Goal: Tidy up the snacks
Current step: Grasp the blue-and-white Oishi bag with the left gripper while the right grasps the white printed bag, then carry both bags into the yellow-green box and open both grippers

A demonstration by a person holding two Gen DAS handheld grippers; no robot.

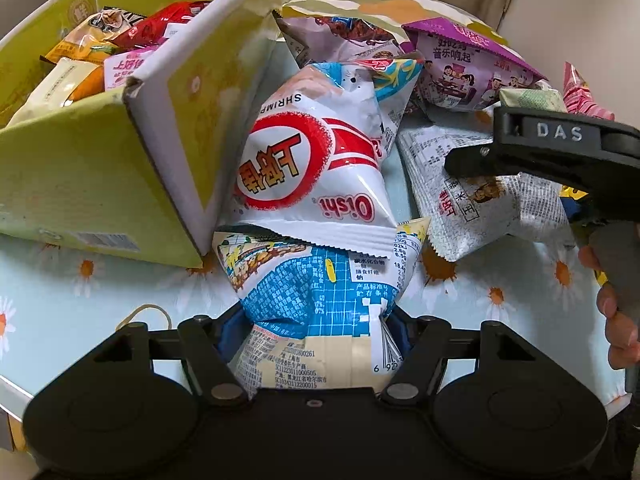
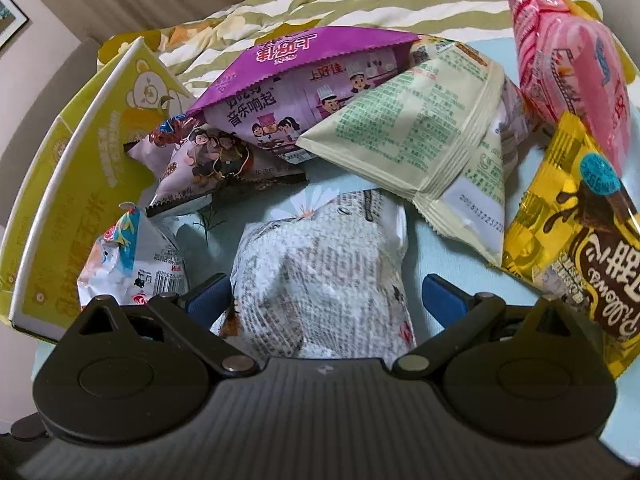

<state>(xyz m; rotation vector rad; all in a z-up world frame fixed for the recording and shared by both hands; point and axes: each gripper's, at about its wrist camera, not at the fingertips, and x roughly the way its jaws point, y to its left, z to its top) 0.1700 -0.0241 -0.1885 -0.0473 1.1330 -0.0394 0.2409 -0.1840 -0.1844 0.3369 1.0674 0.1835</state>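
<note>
Crinkly blue-grid snack bag [image 1: 316, 304] pinched in left tool [image 1: 316, 336]; right tool [image 2: 326, 300] agape astride newsprint-patterned pouch [image 2: 320, 264].

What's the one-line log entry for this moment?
left gripper: shut on blue-grid snack bag | right gripper: open, straddling newsprint snack bag | yellow box: partly filled

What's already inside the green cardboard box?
The green cardboard box holds several packets: a red packet, a pink one, a cream packet and an orange-yellow one. The box wall hides anything beneath them.
</note>
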